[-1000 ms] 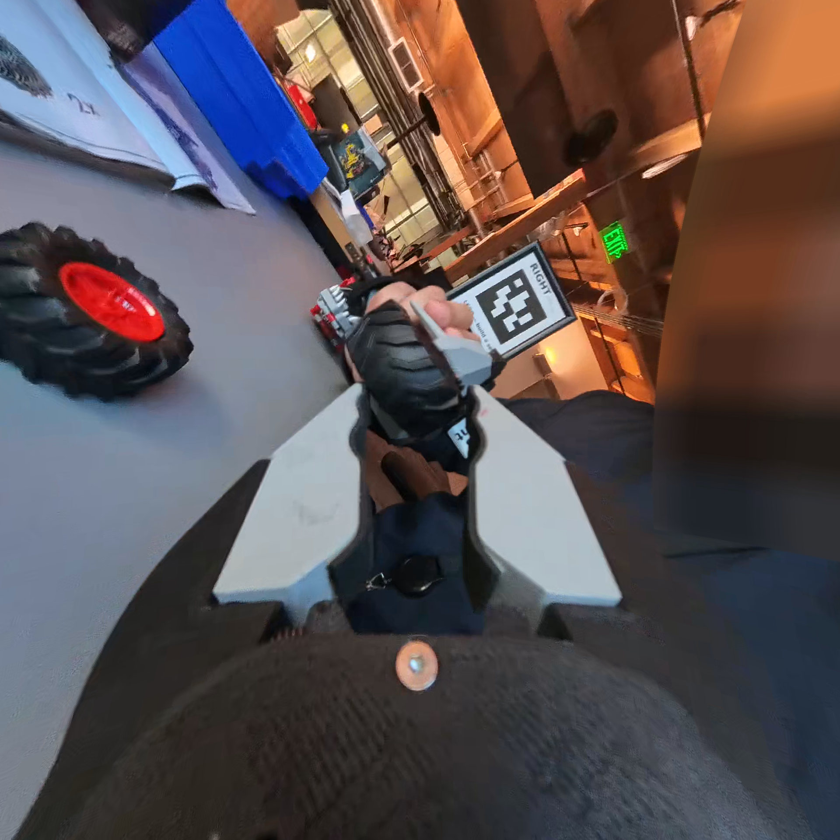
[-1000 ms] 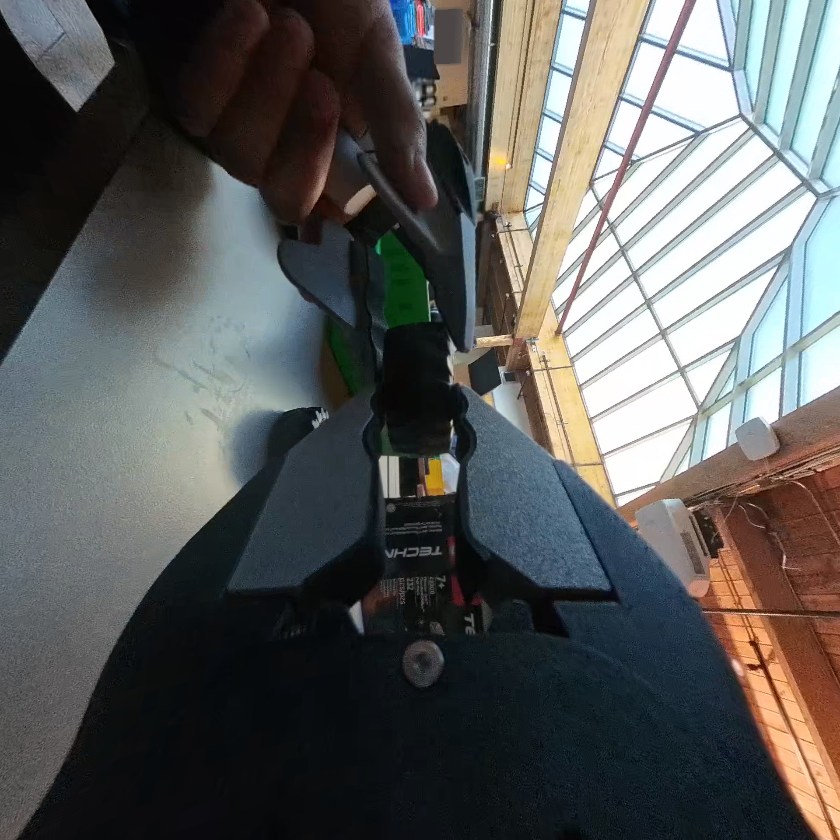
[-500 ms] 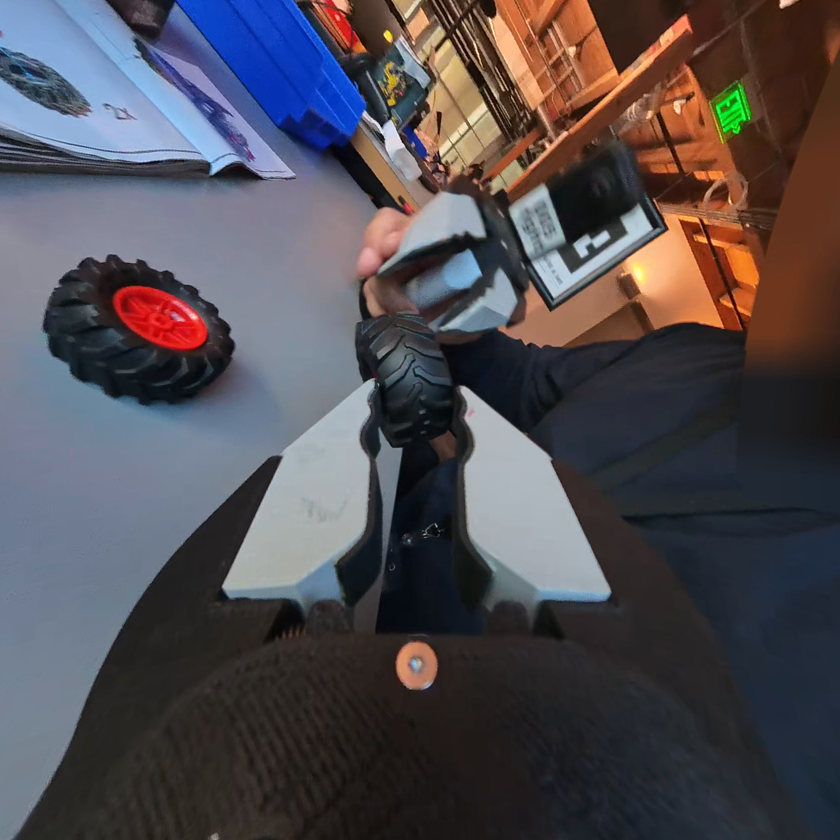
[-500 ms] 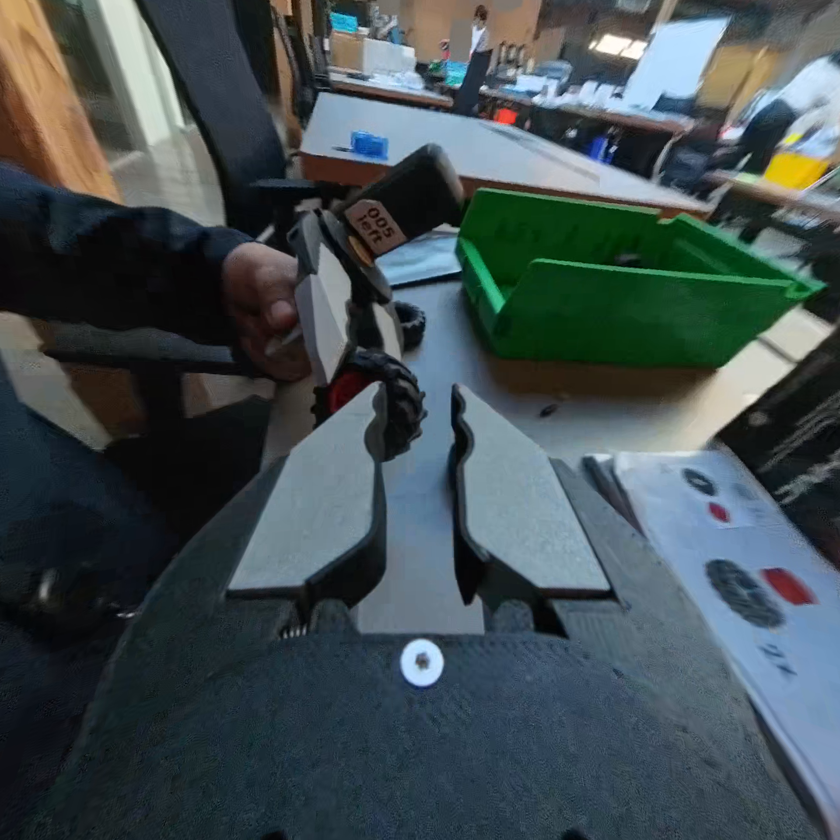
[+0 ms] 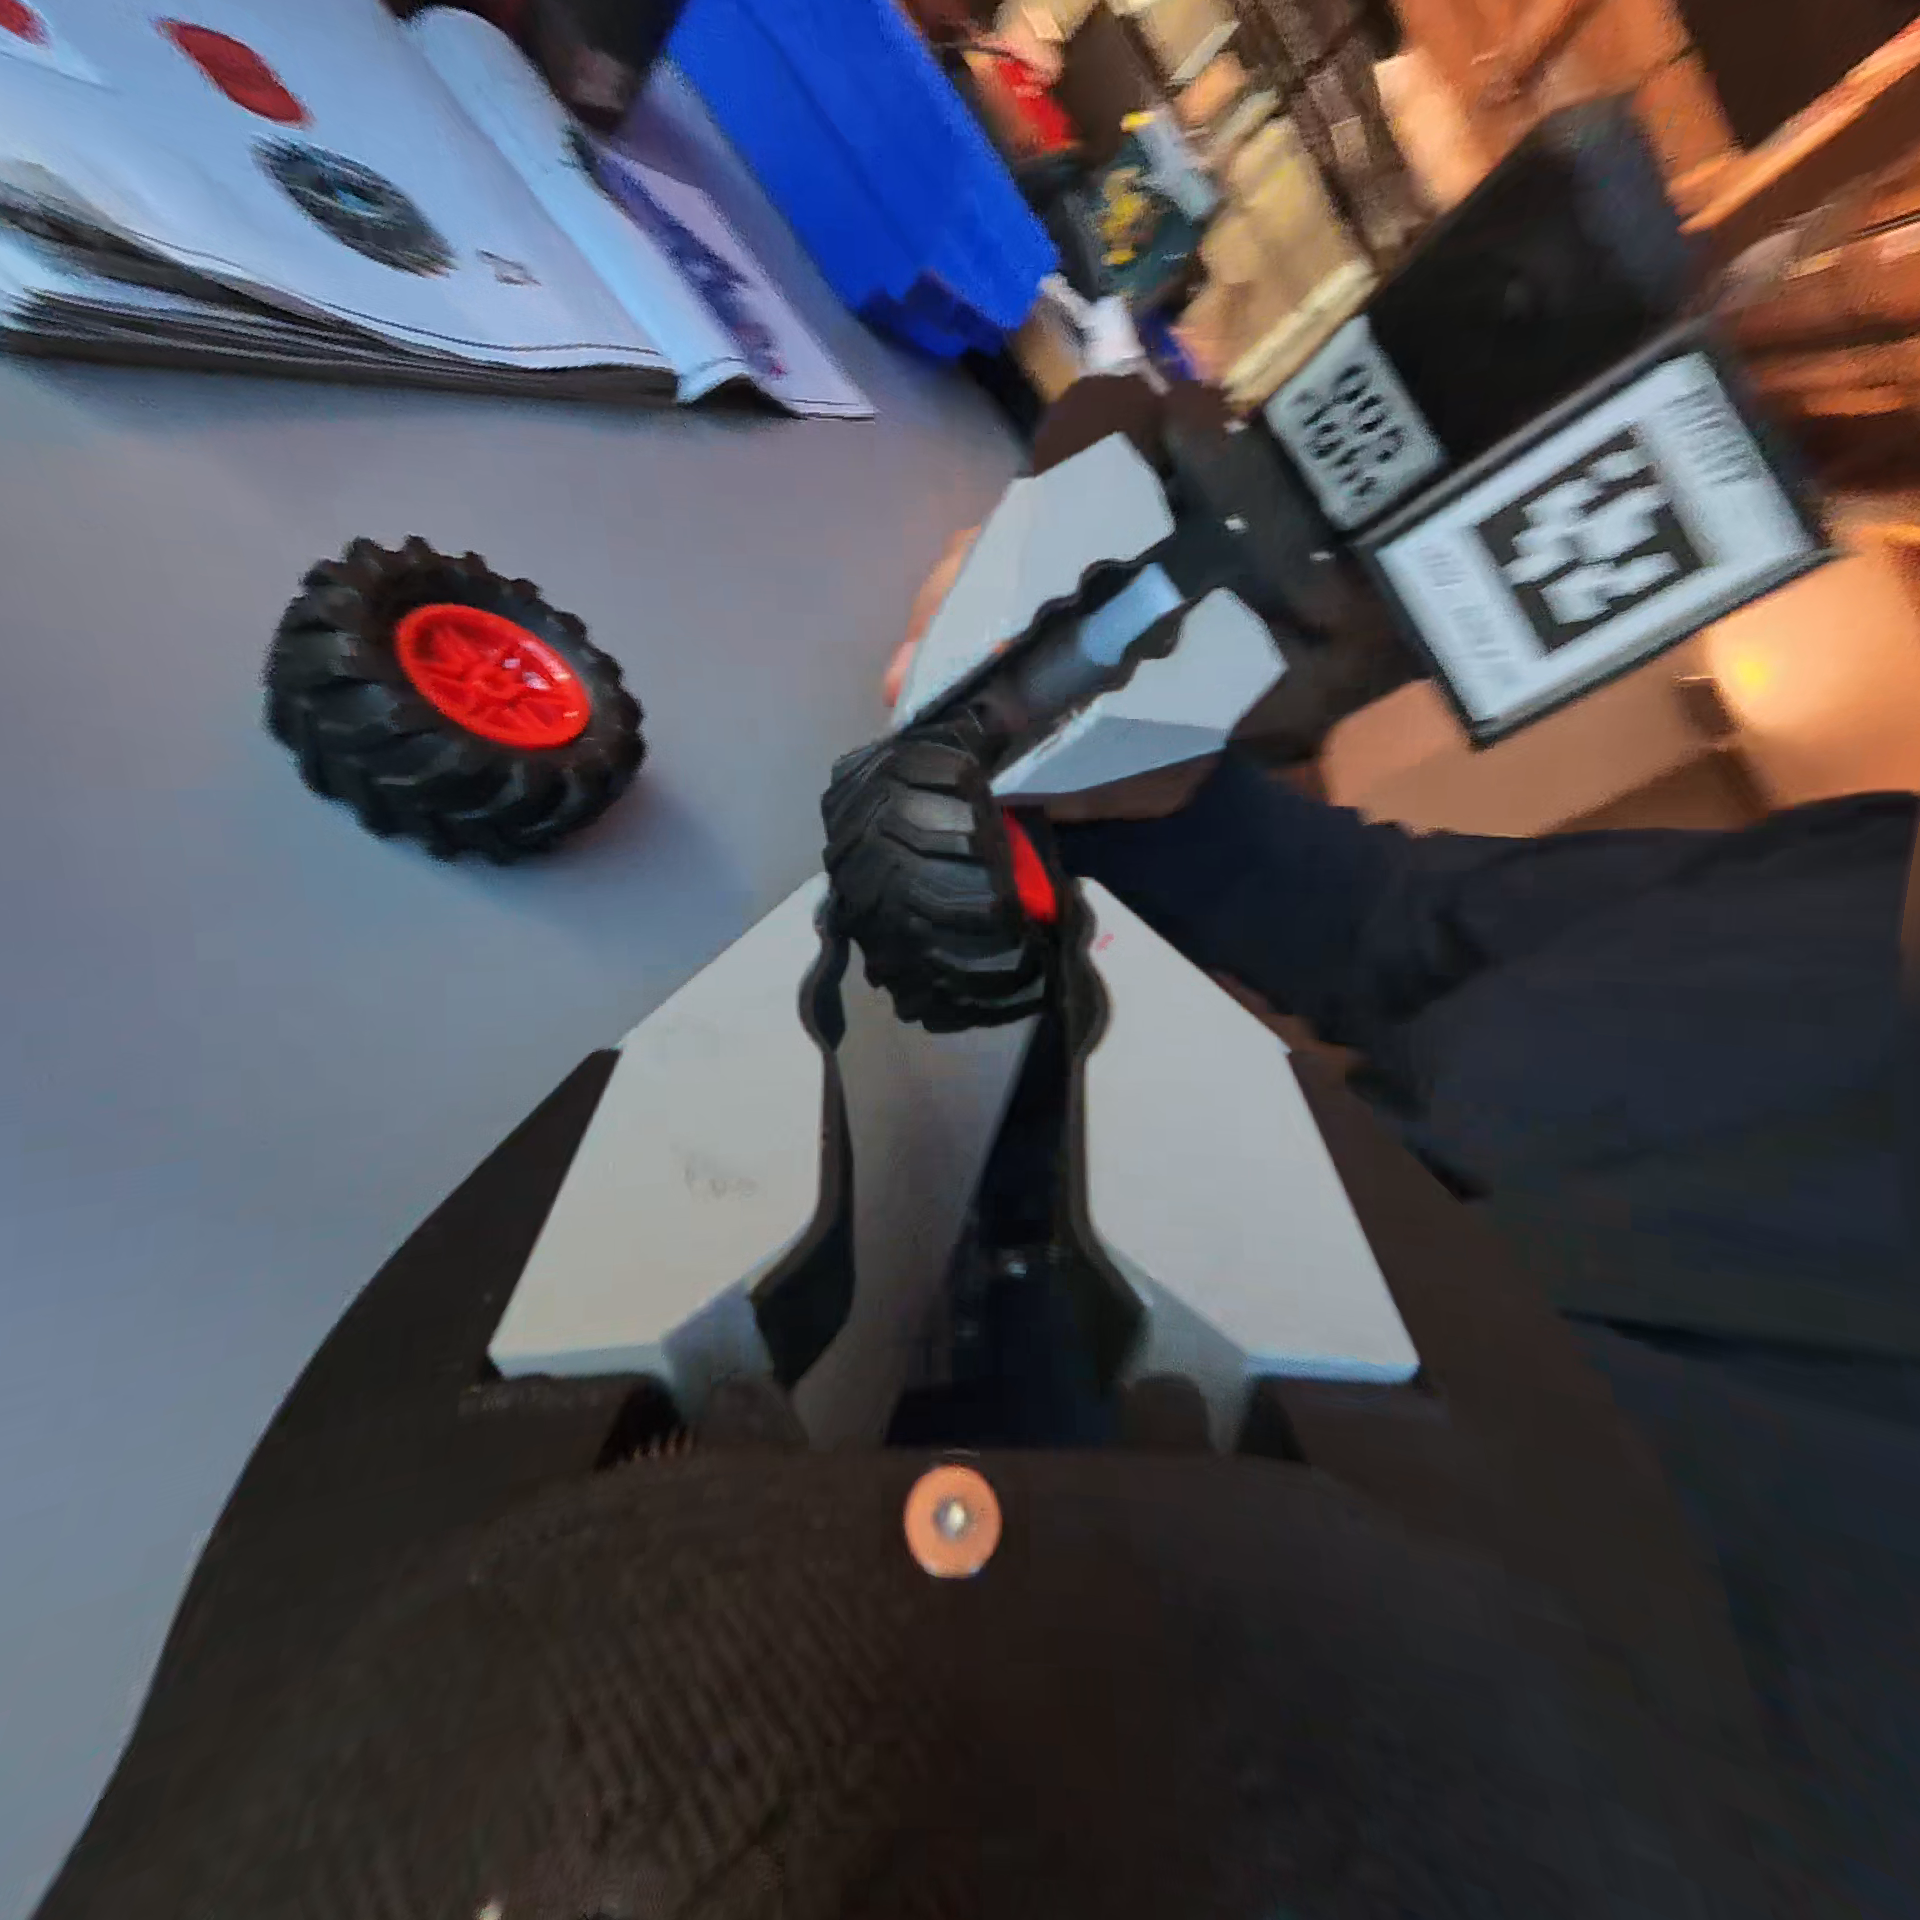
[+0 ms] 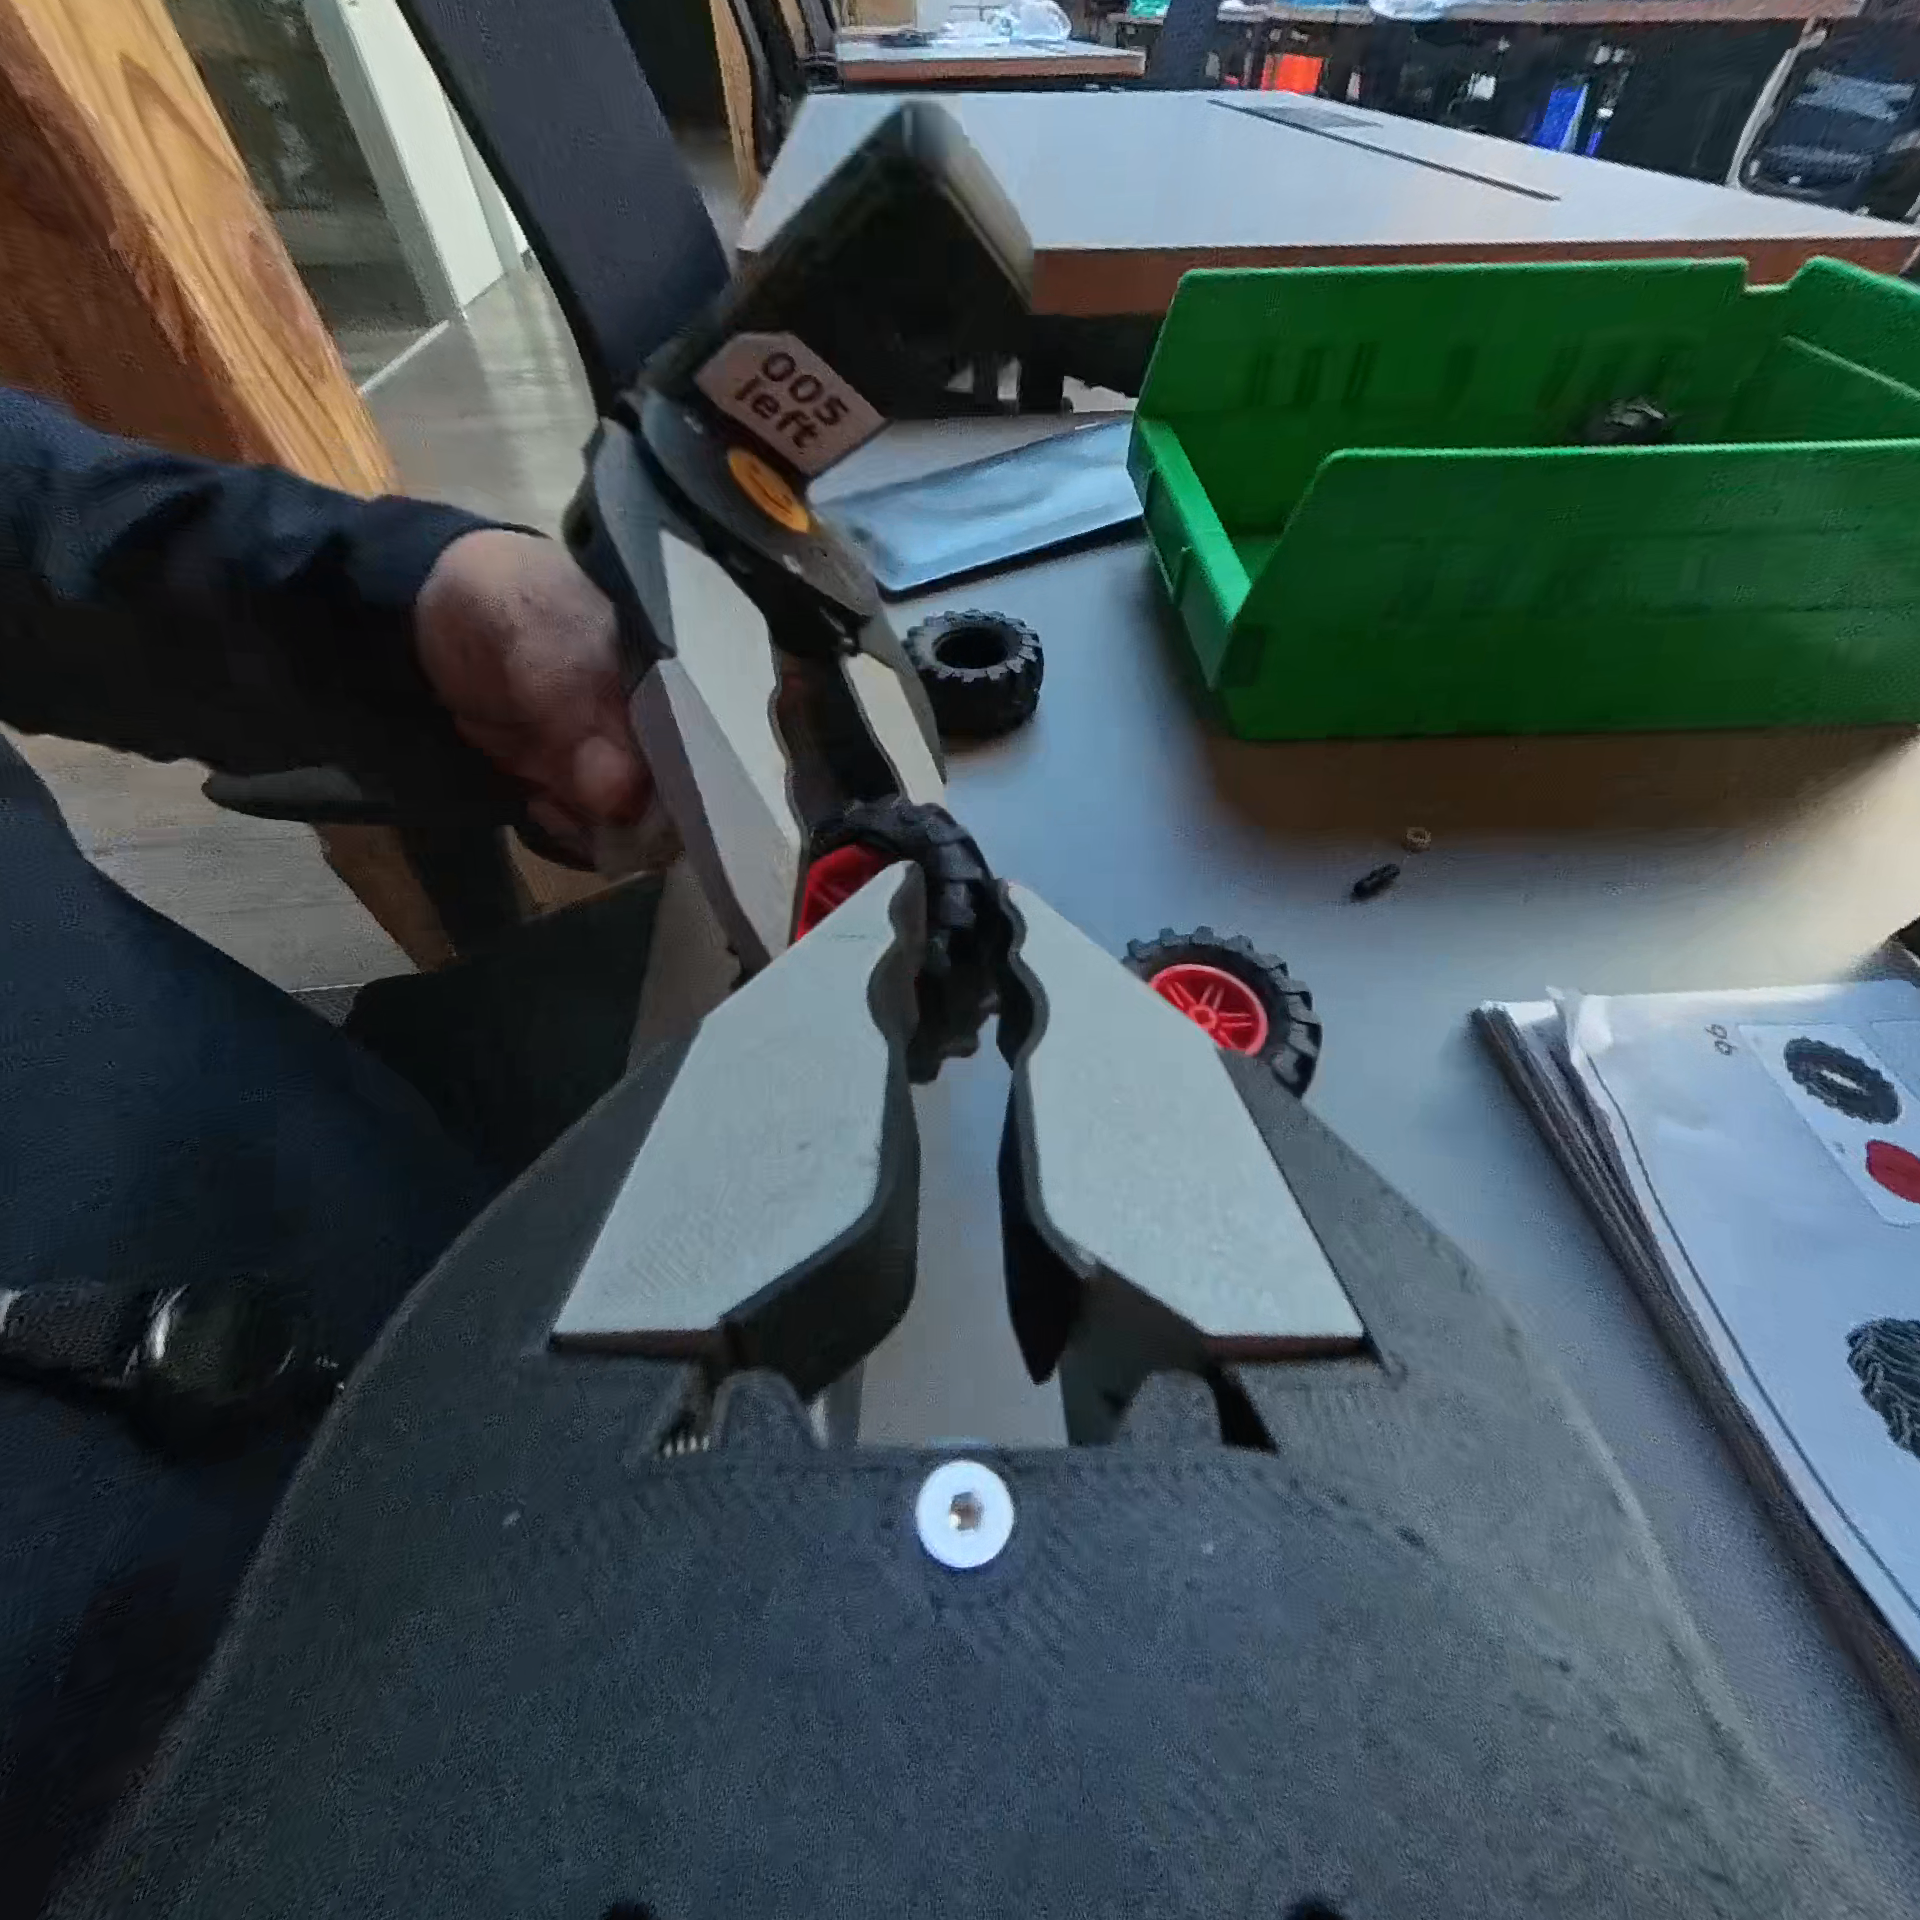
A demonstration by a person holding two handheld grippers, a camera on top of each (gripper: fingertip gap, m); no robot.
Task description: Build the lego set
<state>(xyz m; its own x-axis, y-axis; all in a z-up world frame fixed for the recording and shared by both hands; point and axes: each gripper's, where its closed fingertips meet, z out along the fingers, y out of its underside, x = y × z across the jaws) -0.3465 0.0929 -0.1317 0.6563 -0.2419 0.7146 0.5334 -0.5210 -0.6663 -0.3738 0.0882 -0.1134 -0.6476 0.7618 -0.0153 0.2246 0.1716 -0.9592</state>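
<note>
A black tyre on a red hub, the wheel, sits between the fingertips of my left gripper, which is shut on its two sides just above the grey table. My right gripper is shut on the tread edge of the same wheel, pinching the rubber. In the left wrist view the right gripper comes in from the upper right onto the tyre's top. In the right wrist view the left gripper comes in from the upper left, held by a hand.
A second wheel with a red hub lies on the table; it also shows in the right wrist view. A bare black tyre lies by a green bin. An open instruction booklet, a small black pin and a blue bin are nearby.
Half a second ago my right gripper stood open beside the wheel; now its pads have closed on the tyre's edge. The left gripper kept the wheel and tilted toward the table.
</note>
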